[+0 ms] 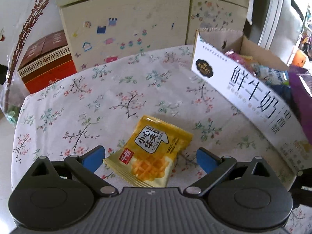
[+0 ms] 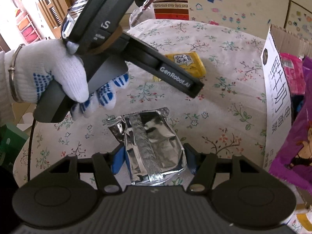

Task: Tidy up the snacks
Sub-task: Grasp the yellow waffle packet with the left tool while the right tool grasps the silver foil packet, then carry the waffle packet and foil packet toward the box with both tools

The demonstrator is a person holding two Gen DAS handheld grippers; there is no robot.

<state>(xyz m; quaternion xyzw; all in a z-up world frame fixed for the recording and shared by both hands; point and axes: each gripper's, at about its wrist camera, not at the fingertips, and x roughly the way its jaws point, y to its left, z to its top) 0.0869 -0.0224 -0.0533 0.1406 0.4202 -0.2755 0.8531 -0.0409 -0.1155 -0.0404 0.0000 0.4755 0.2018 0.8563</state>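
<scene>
The silver foil pouch [image 2: 150,148] (light, crinkly, slippery) is being held across its middle by the right tool [image 2: 154,160] near the worktop's [image 1: 78,101] front edge; the yellow waffle pack [image 1: 150,152], soft and crushable, is being straddled untouched by the wide-open left tool [image 1: 150,158]

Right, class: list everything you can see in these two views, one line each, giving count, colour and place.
Waffle snack packet: one, yellow, on the tablecloth between the left jaws.
Foil packet: one, silver, gripped in the right jaws.
Milk carton box: one, white, right side, holding snacks.
Snack bag: one, purple, in the box.
Gift box: one, red and brown, far left.
Tablecloth: one, floral white.
Cabinet: one, cream, stickered, behind.
Gloved hand: one, white with blue dots.
Left gripper: open.
Right gripper: shut.
</scene>
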